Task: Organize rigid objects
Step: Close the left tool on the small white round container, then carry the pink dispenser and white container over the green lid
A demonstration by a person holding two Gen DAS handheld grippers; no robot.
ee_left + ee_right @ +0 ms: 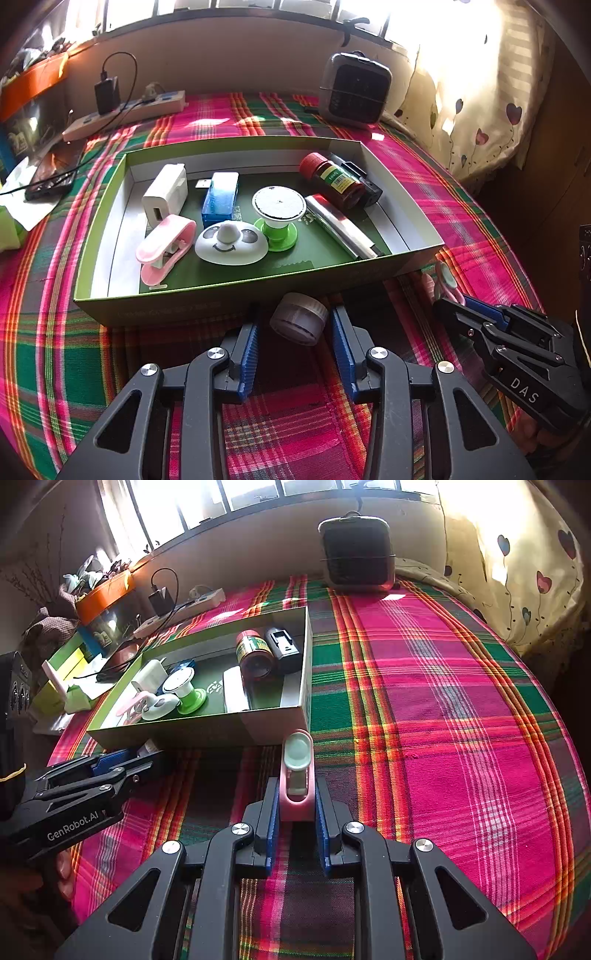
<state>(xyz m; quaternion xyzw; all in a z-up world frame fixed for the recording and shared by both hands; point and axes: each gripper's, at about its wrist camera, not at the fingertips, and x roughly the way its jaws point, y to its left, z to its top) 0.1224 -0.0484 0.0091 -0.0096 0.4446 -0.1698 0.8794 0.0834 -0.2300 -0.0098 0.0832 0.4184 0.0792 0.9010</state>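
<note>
A shallow green cardboard box (221, 299) lies on the plaid cloth. It holds a white charger (164, 194), a blue case (220, 199), a panda-face piece (231, 242), a green-and-white stand (279, 218), a red-capped bottle (332, 181), a silver tube (340, 229) and a pink clip (164, 247). A small grey jar (298, 325) sits tilted against the box's front wall. My left gripper (295, 312) is open around it, with a thin gap at the left pad. My right gripper (297, 782) is shut on a pink holder with a pale green disc (297, 755), just right of the box's near corner (295, 720).
A dark grey fan heater (354, 88) stands at the back. A power strip with a plugged charger (125, 112) and a phone (51, 177) lie to the left. A heart-print curtain (480, 92) hangs at the right. Plaid cloth (443, 738) stretches right of the box.
</note>
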